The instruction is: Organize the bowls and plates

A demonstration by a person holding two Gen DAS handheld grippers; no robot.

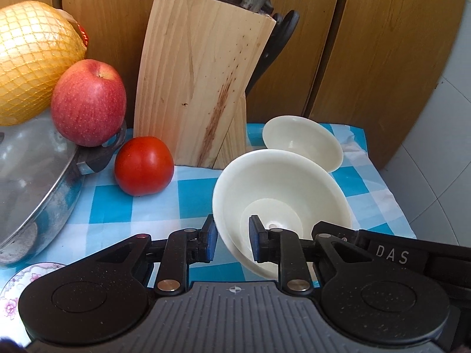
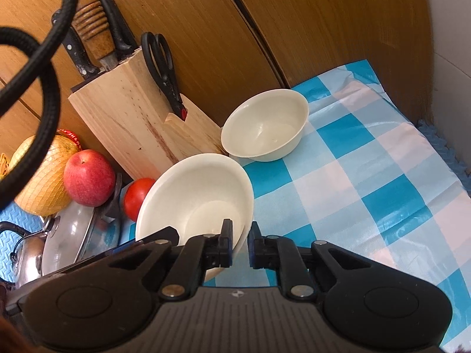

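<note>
A cream bowl hangs tilted just above the blue-and-white checked cloth. Both grippers hold it. My left gripper is shut on its near-left rim, one pad inside the bowl and one outside. My right gripper is shut on the opposite rim of the same bowl; its black body shows at the right of the left wrist view. A second, smaller cream bowl sits on the cloth behind, beside the knife block. A floral plate peeks in at the lower left.
A wooden knife block with knives and scissors stands against the wooden cupboard doors. A tomato, an apple and a netted pomelo crowd the left by a lidded pot. A kettle and a black cable are nearby.
</note>
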